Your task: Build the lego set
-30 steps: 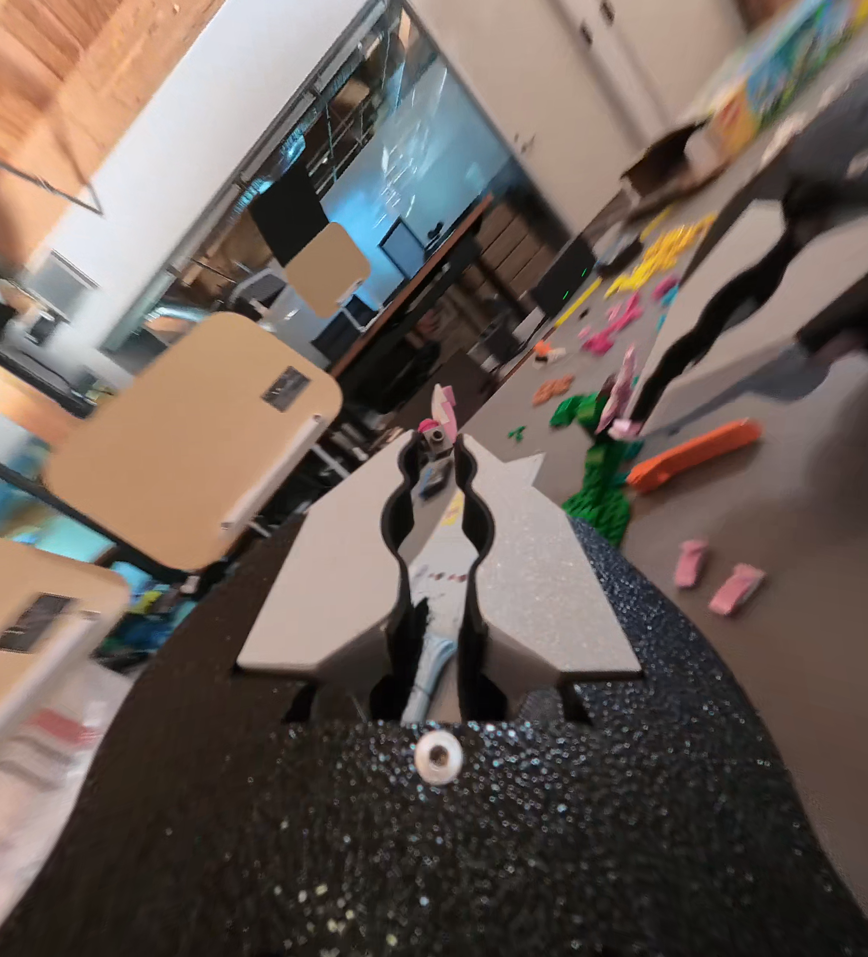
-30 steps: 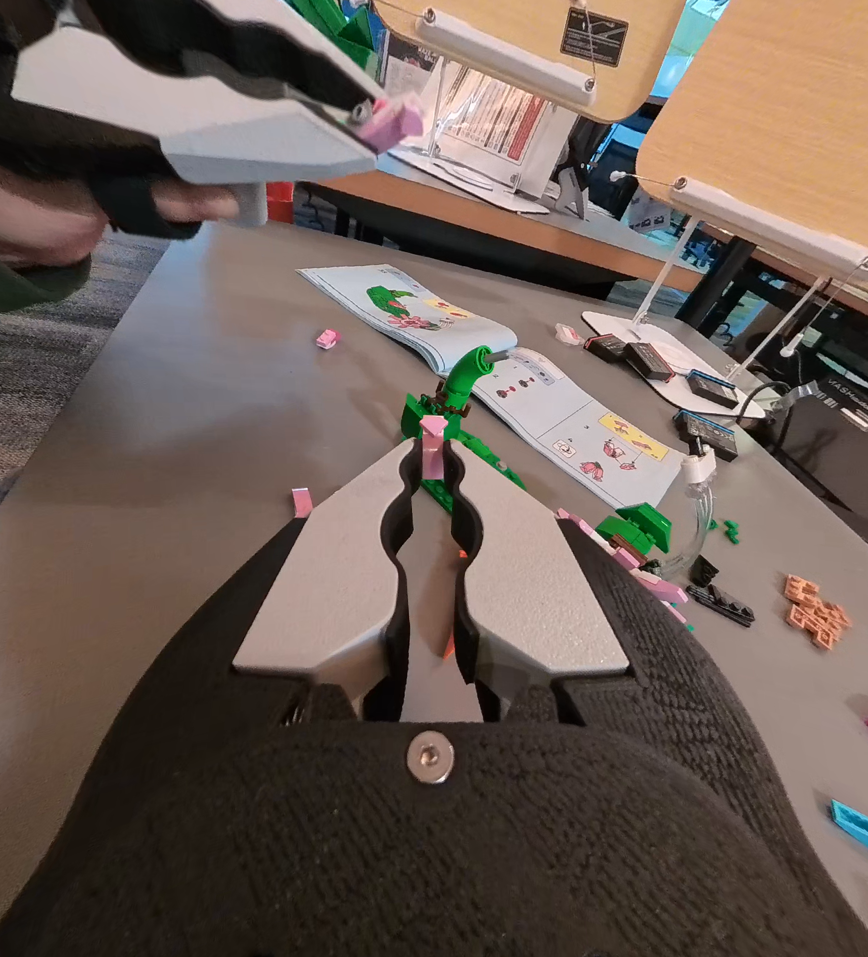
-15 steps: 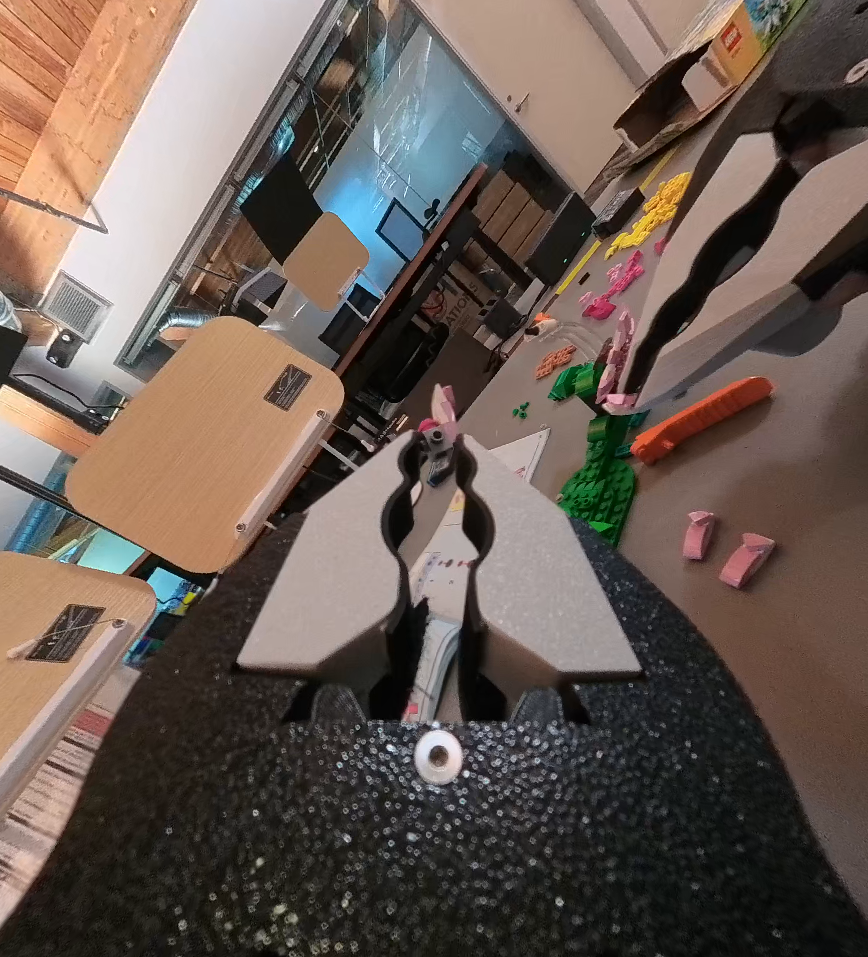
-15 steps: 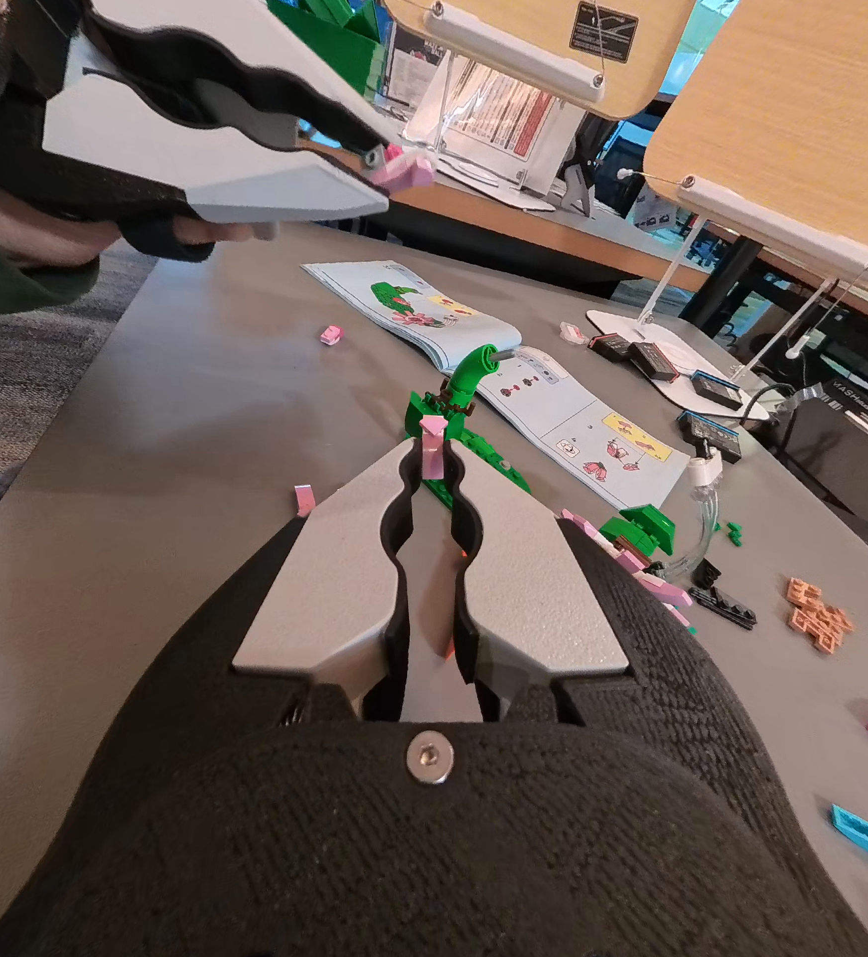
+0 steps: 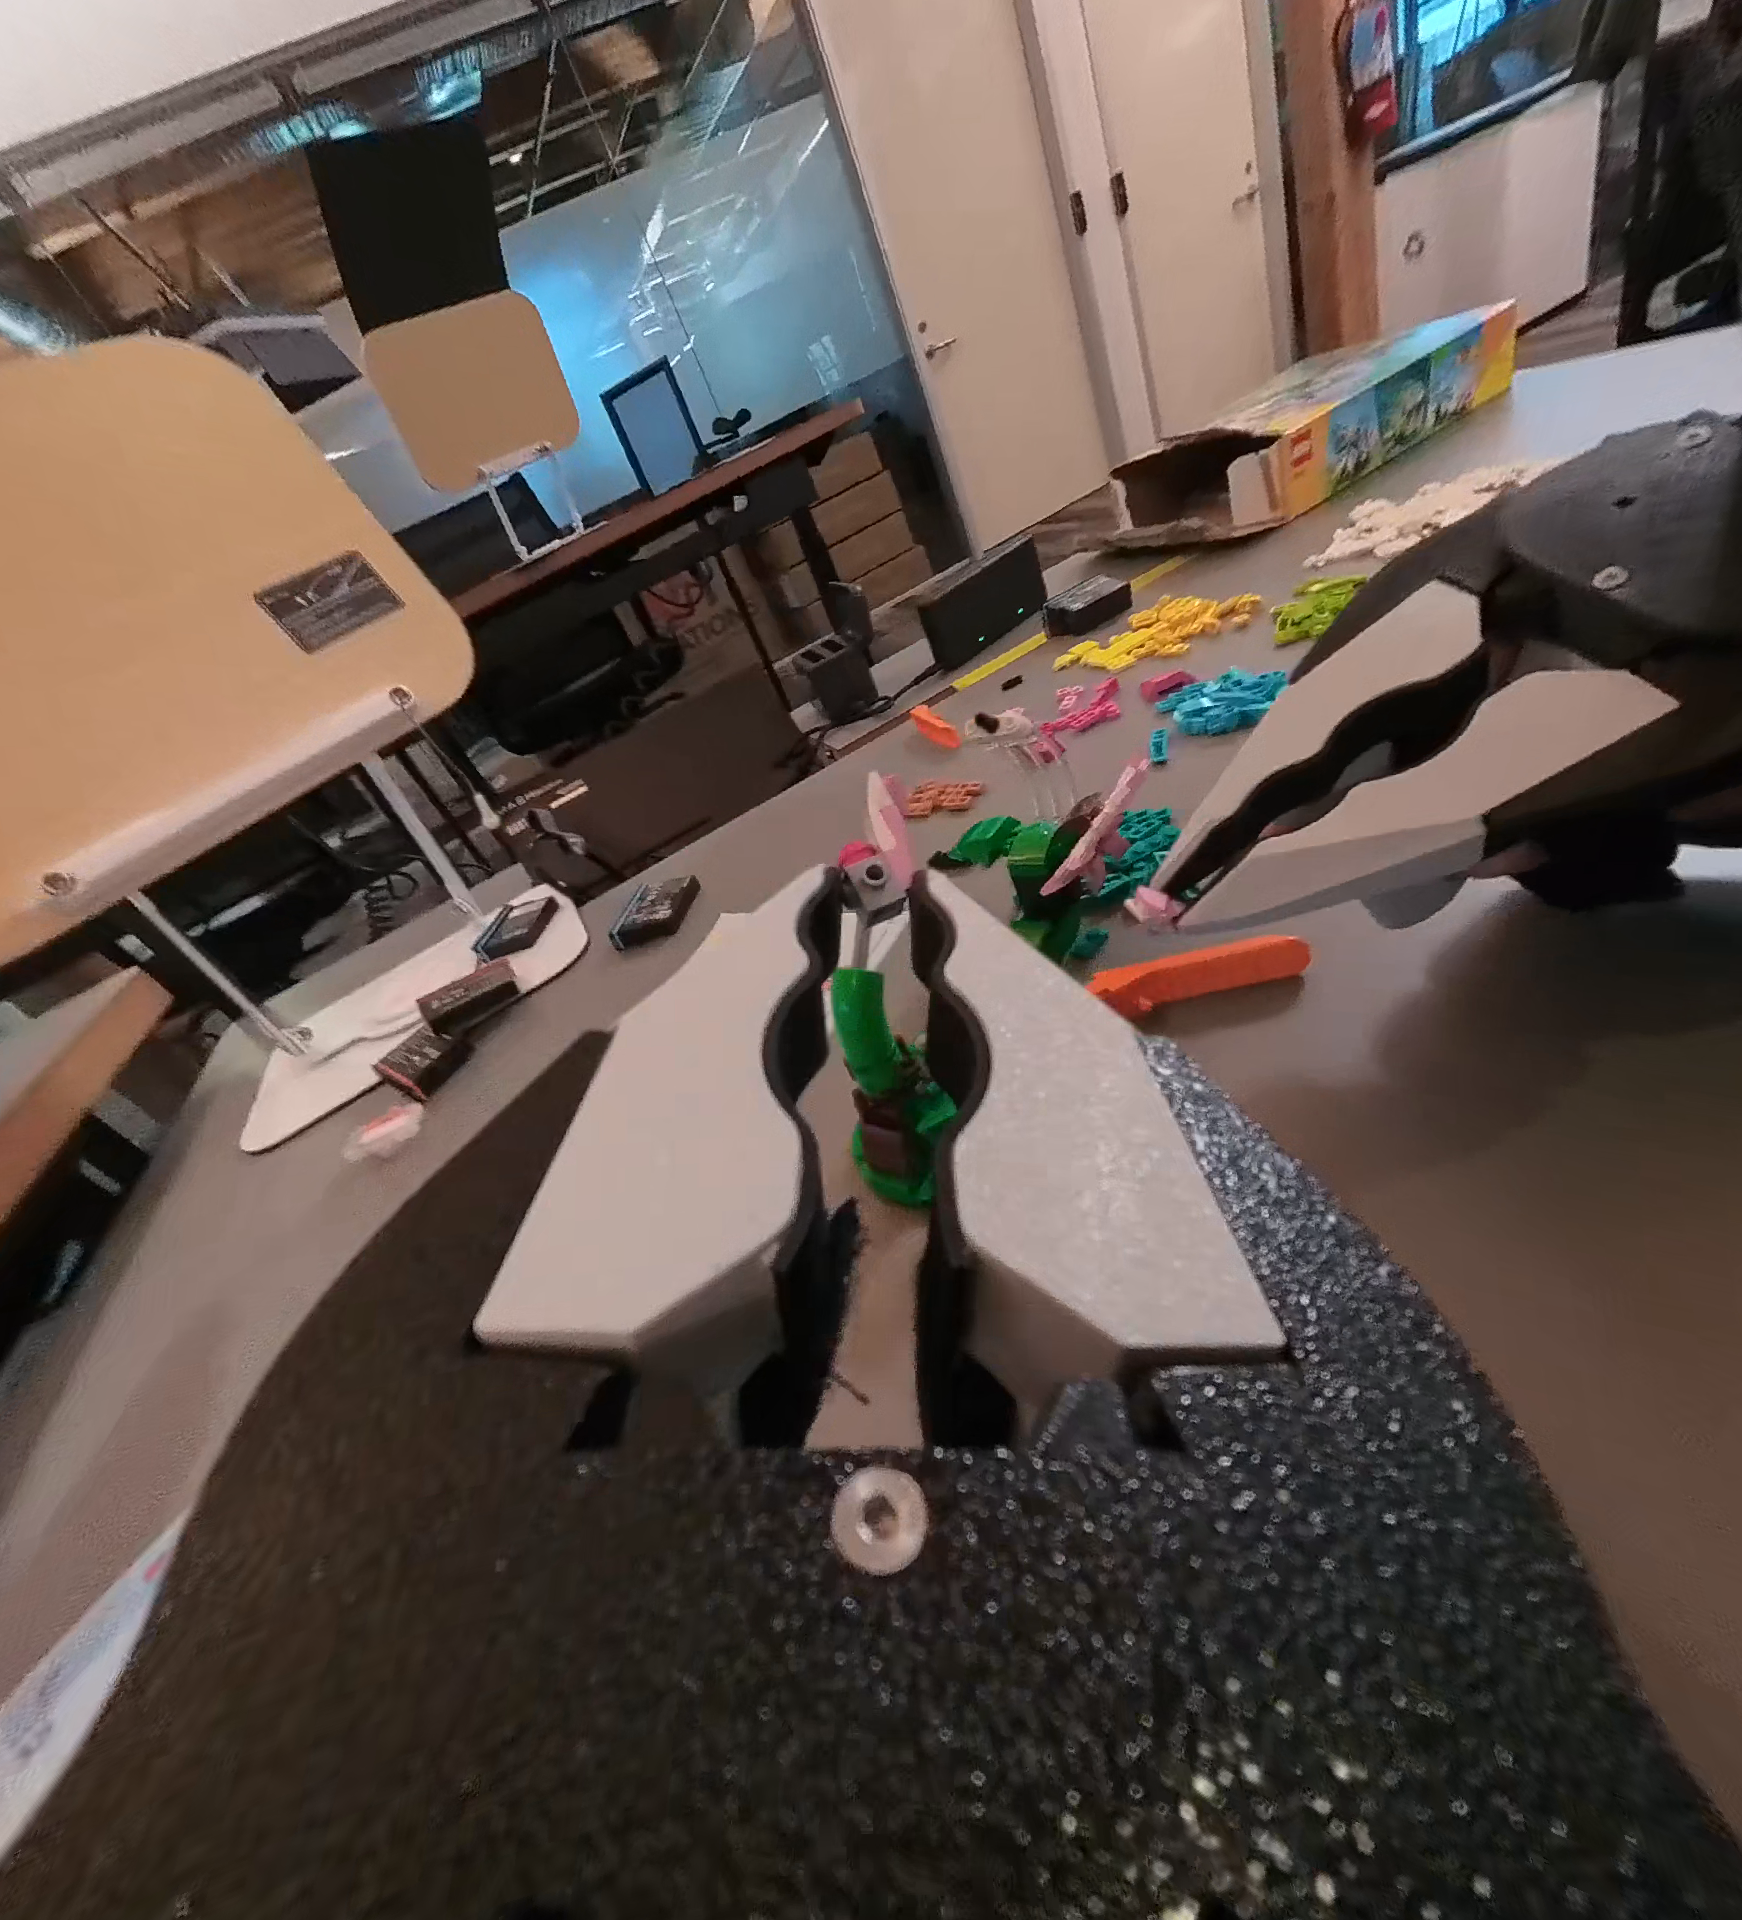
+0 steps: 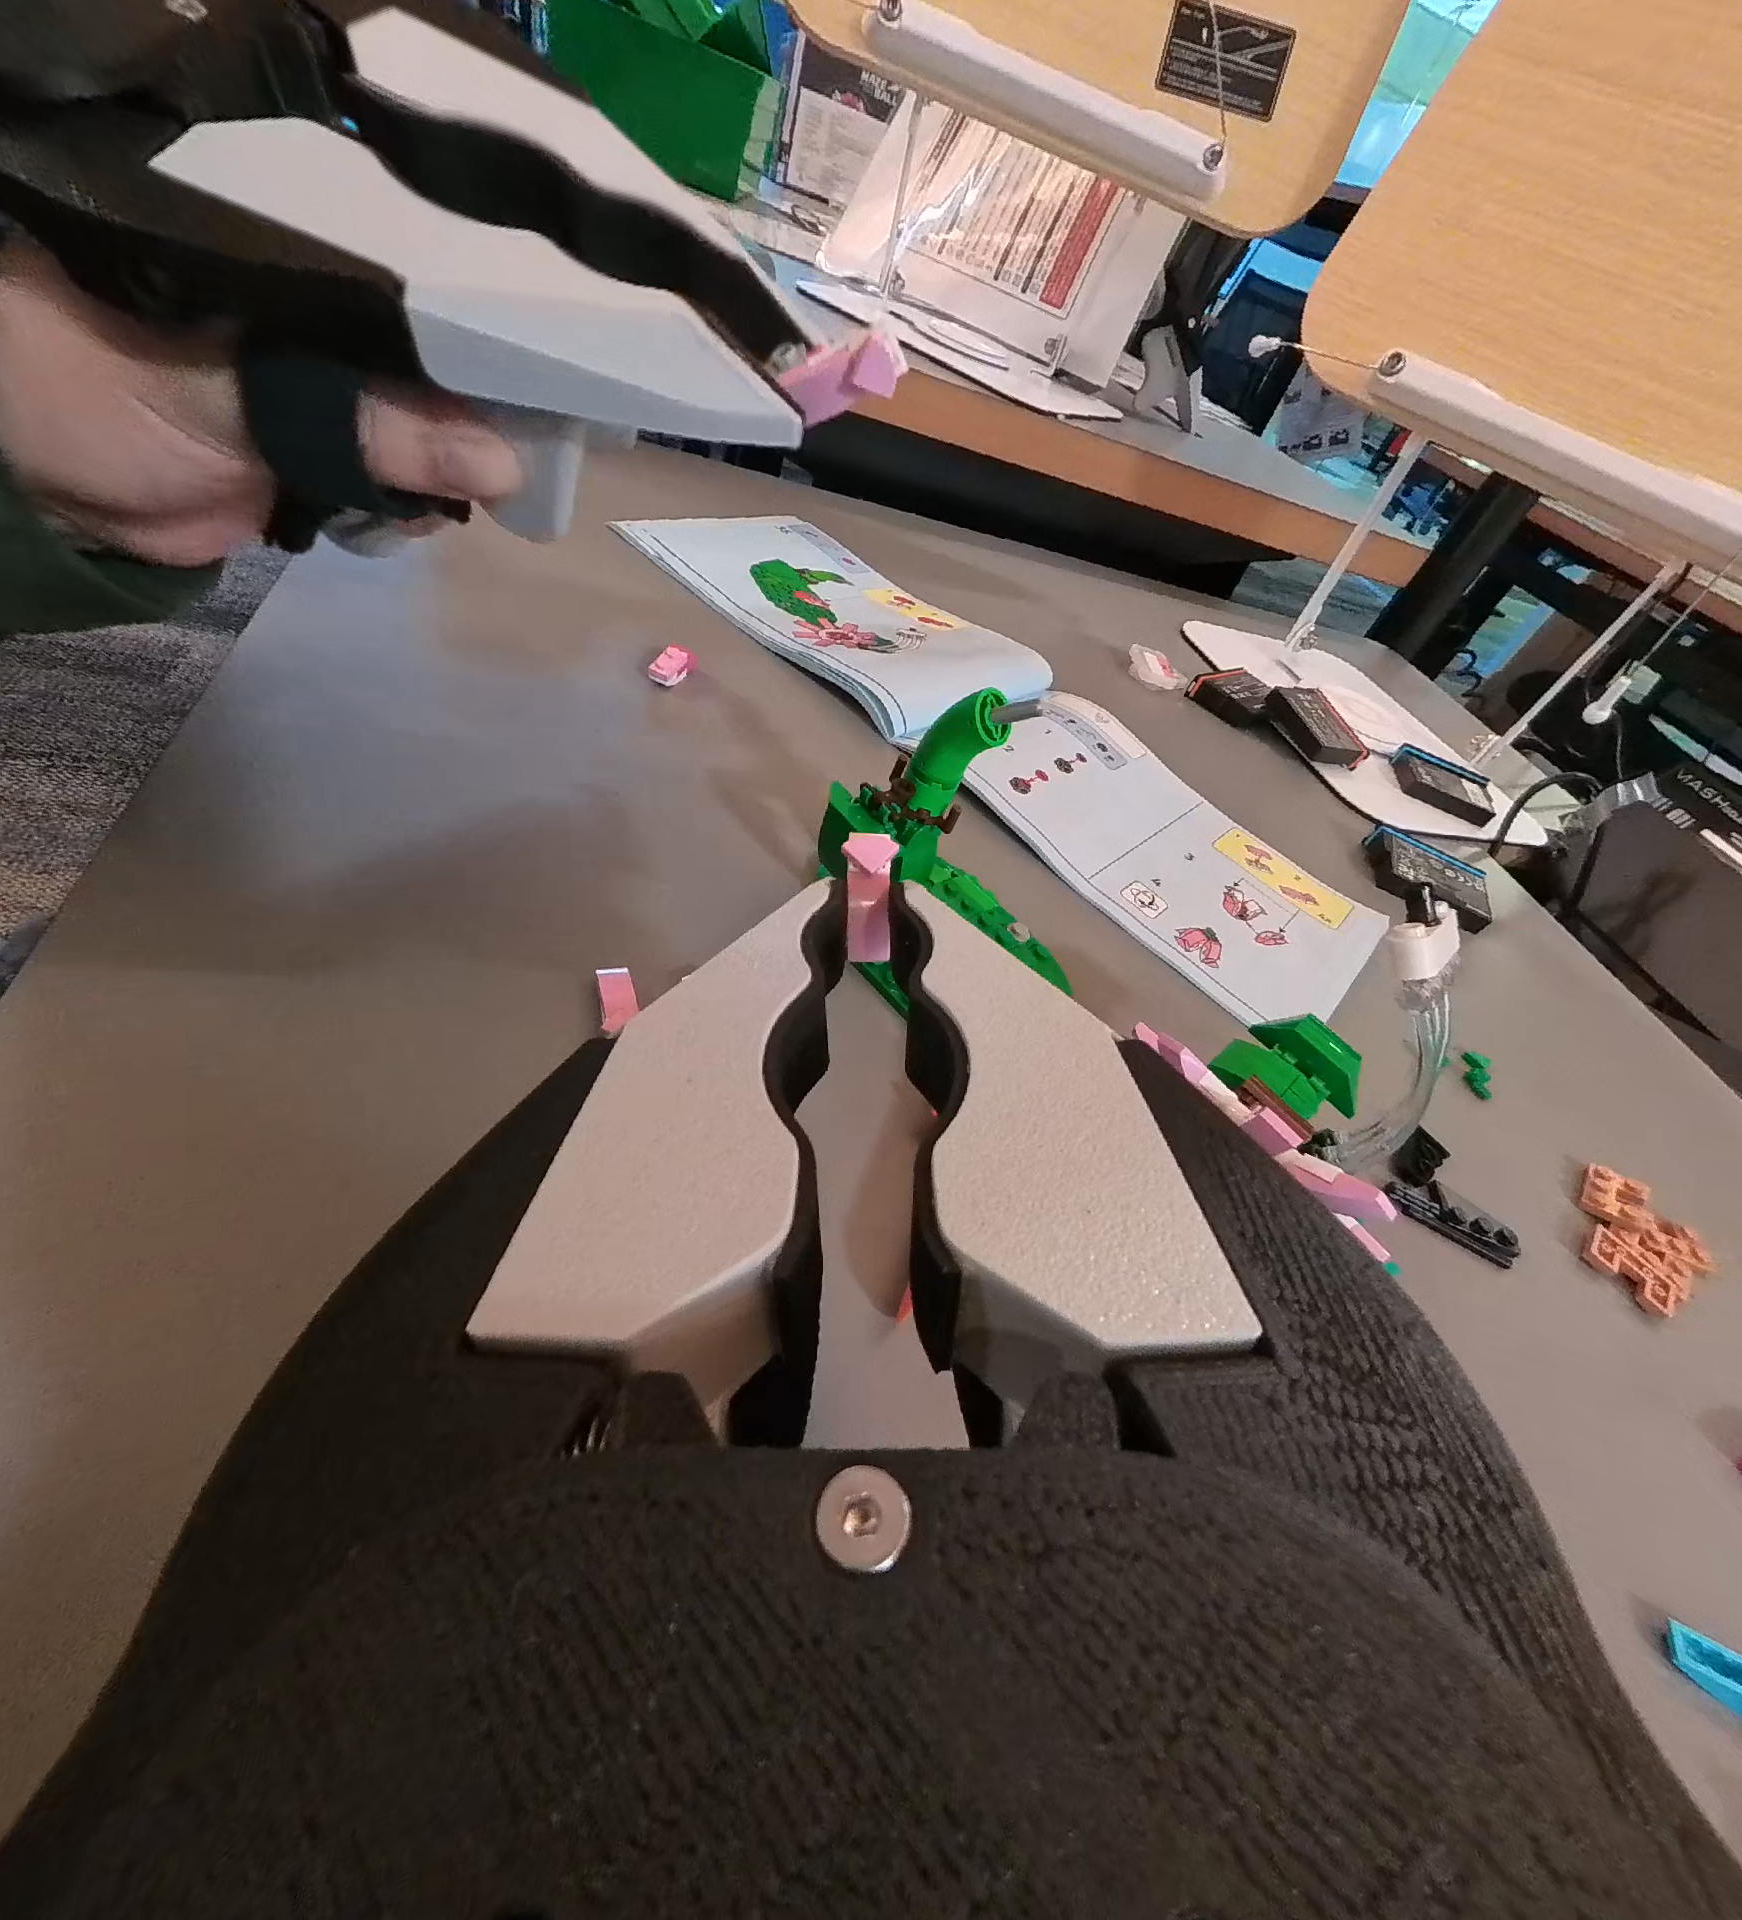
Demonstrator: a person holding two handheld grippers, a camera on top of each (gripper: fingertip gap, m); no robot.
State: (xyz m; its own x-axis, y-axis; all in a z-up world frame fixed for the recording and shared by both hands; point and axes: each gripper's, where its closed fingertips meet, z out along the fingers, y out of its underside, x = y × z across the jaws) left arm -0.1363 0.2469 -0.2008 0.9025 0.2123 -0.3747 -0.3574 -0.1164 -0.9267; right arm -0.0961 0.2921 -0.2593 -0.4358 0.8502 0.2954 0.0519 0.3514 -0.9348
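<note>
Lego flower bud [image 5: 872, 878], grey clip plus pink petal, is pinched in my left gripper [image 5: 875, 902], which has swung down from aiming across the room to sit right over the green stem [image 6: 955, 746] on the table [image 6: 347, 810]. My right gripper [image 6: 865, 902] stays clamped on a pink petal piece [image 6: 865, 896]. Probably attaching next.

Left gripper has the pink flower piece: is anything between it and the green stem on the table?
Nothing visible blocks it. The left gripper holds the pink flower piece in the air, up and left of the green stem; only bare table lies between. The right gripper, shut on a pink petal, sits nearer the camera.
</note>
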